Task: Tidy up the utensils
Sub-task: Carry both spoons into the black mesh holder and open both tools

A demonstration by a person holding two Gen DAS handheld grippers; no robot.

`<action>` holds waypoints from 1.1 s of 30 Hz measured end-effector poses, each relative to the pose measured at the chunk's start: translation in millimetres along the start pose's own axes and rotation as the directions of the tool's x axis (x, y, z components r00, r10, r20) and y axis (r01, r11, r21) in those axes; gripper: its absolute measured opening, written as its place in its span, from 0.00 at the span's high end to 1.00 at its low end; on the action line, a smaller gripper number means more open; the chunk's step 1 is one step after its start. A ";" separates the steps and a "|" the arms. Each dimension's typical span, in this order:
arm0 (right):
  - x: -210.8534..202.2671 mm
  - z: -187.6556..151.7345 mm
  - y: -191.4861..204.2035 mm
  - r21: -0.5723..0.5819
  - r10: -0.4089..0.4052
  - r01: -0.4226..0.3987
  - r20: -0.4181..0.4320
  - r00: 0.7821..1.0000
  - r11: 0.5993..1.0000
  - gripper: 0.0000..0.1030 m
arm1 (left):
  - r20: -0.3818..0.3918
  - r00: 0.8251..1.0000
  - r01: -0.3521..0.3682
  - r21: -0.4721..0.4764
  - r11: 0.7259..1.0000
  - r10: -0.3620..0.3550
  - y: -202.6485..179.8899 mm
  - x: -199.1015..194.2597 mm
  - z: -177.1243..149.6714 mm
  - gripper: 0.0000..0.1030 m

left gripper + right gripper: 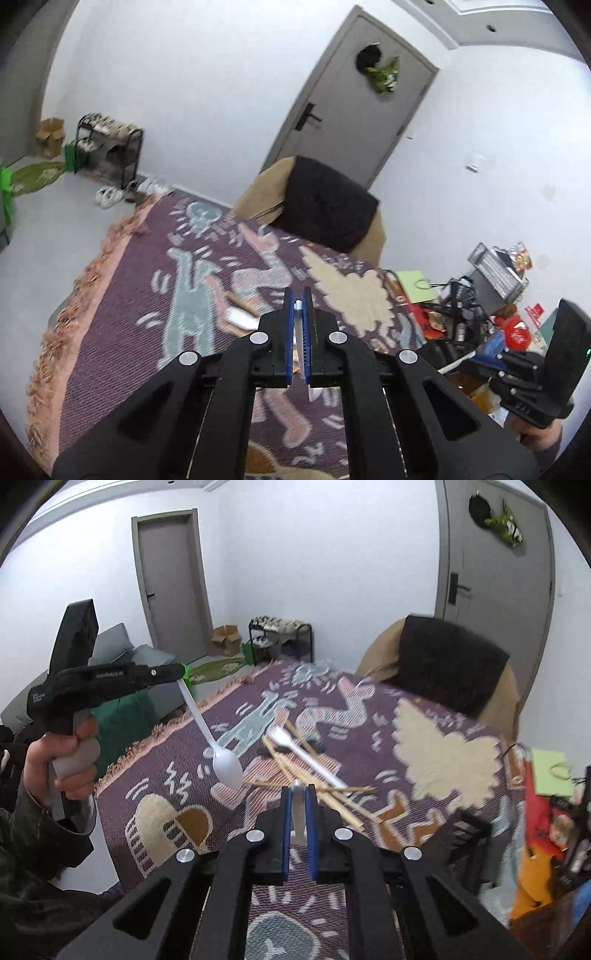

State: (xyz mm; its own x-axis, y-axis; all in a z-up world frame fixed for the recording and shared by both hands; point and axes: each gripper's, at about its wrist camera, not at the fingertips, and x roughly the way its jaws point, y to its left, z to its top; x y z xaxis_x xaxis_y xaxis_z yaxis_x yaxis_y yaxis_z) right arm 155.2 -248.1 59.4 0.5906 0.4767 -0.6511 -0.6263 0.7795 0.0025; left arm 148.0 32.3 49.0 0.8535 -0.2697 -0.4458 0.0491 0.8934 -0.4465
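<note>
white spoon point(225, 753): pinched by the tip of its handle in the left gripper point(173, 672), bowl hanging down and clear of the table point(147, 782) above its left edge; my guess is it was taken by the handle end so the bowl can go down first wherever it is to be sorted

left gripper jaws: pressed together on the thin white handle point(300, 332), seen edge-on between the blue pads in its own camera; a flat, slippery strip like that wants a tight pinch or it will swivel

metal utensil point(297, 812): a grey handle standing between the jaws of the right gripper point(297, 801), which are closed onto it; what sort of utensil it is I cannot tell, the working end being hidden

right gripper: held off the table near its front edge, beside the left one, each with one piece – likely so both can be carried to a sorting place together

white fork point(295, 747): lying loose about the middle of the table, handle running toward the front edge

chopsticks point(295, 771): several wooden sticks strewn crosswise under and beside the fork, touching it; not yet gathered

patterned cloth point(443, 760): covers the whole table, so flat pieces lie snug on its weave and are harder to lift

left hand point(66, 753): wrapped round the grey grip
</note>
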 end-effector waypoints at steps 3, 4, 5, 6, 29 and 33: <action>-22.2 10.3 -4.4 -0.011 -0.043 0.044 0.028 0.999 0.999 0.92 | 0.013 0.999 0.037 0.035 0.999 -0.038 -23.6 0.9 5.3 0.95; -32.0 14.7 -6.7 -0.015 -0.065 0.066 0.039 0.997 0.998 0.92 | 0.016 0.999 0.050 0.047 0.998 -0.051 -32.1 1.1 7.2 0.95; -40.0 18.0 -9.0 -0.016 -0.080 0.081 0.048 0.996 0.997 0.92 | 0.020 0.998 0.063 0.059 0.996 -0.064 -40.6 1.4 8.7 0.95; -48.1 21.3 -11.6 -0.016 -0.096 0.097 0.058 0.994 0.995 0.92 | 0.022 0.997 0.075 0.068 0.995 -0.076 -48.3 1.3 9.7 0.95; -106.3 17.5 -78.0 0.030 -0.229 0.228 0.034 0.973 0.973 0.92 | -0.034 0.970 0.243 0.209 0.947 -0.241 -168.1 38.5 14.6 0.95; -103.4 11.9 -89.2 0.040 -0.199 0.198 0.032 0.979 0.979 0.92 | -0.038 0.970 0.244 0.229 0.942 -0.242 -181.8 44.2 15.6 0.95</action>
State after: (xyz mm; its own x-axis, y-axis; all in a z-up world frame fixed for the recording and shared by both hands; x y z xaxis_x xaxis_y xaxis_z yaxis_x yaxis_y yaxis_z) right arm 156.0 -362.1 135.6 0.7192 0.3246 -0.6143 -0.4766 0.8738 -0.0963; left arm 184.9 -136.5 122.6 0.7959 -0.4914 -0.3536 0.3734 0.8582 -0.3522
